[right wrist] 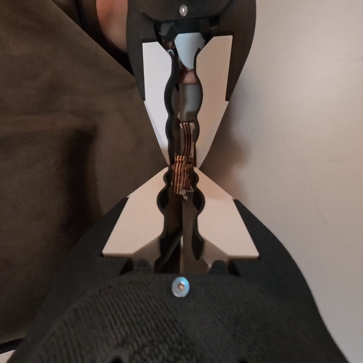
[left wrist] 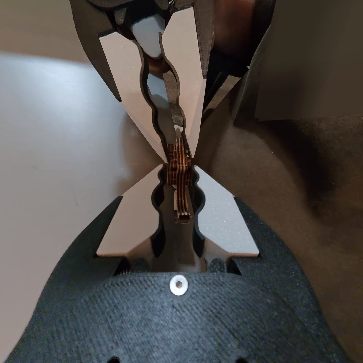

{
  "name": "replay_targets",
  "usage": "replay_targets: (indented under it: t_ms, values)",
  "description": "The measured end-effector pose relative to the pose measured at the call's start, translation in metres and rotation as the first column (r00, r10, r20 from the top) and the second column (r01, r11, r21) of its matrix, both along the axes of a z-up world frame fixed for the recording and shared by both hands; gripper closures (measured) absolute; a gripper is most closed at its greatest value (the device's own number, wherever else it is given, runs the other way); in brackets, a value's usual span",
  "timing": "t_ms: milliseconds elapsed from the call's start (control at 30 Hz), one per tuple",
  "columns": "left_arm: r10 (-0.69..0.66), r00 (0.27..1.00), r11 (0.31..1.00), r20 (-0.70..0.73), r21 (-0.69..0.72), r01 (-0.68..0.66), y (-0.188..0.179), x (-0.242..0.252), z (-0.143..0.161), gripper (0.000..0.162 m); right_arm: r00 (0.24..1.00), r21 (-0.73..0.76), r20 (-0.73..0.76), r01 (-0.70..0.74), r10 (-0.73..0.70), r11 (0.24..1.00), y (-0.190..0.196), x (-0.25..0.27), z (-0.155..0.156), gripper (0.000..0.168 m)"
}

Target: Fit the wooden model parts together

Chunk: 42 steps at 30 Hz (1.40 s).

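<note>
Left wrist view: left gripper [left wrist: 179,169] and right gripper [left wrist: 177,155] clamp wooden parts [left wrist: 179,172]

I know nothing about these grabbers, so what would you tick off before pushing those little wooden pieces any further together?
1. Left gripper has a firm hold: ok, shut on the wooden parts.
2. Right gripper has a firm hold: ok, its tips close on the same wooden cluster from the opposite side.
3. Grippers face each other tip to tip: ok, both wrist views show them nearly meeting.
4. Parts fully seated in their slots: cannot tell, the layered edges overlap and hide the joints.
5. Parts lined up straight: cannot tell, the strip looks slightly bent in the right wrist view.
6. Space around the work: ok, only the pale table and dark fabric nearby.
</note>
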State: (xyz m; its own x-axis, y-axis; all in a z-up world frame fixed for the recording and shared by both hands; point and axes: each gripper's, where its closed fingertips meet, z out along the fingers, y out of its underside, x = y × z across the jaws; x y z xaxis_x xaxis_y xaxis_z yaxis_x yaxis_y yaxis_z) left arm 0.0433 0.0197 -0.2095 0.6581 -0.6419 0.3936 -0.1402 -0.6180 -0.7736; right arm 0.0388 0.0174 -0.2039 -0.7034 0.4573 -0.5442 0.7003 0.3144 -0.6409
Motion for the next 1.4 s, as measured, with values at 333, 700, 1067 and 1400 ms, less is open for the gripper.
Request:
replay_targets:
  t_ms: [333, 700, 1067, 1400]
  values:
    - [-0.002, 1.000, 1.000, -0.019, 0.028, 0.003, 0.0011, -0.0017, 0.0003, 0.139, 1.000, -0.016, 0.004, 0.009, -0.009, 1.000, 0.0007, -0.0020, -0.0002, 0.151]
    - [-0.002, 0.999, 0.999, -0.032, 0.052, 0.004, 0.0016, -0.0016, 0.0017, 0.143, 1.000, -0.001, -0.018, 0.006, -0.006, 1.000, 0.0016, -0.0025, -0.0004, 0.151]
    - [-0.005, 0.999, 0.998, -0.046, 0.061, 0.008, 0.0005, -0.0010, 0.0016, 0.143, 0.999, 0.021, -0.047, 0.003, -0.002, 1.000, 0.0005, -0.0017, -0.0004, 0.151]
    - [0.021, 1.000, 0.999, -0.018, 0.035, -0.020, 0.0030, -0.0056, 0.0012, 0.143, 0.993, 0.089, -0.122, 0.013, -0.002, 0.996, 0.0002, -0.0029, -0.0009, 0.141]
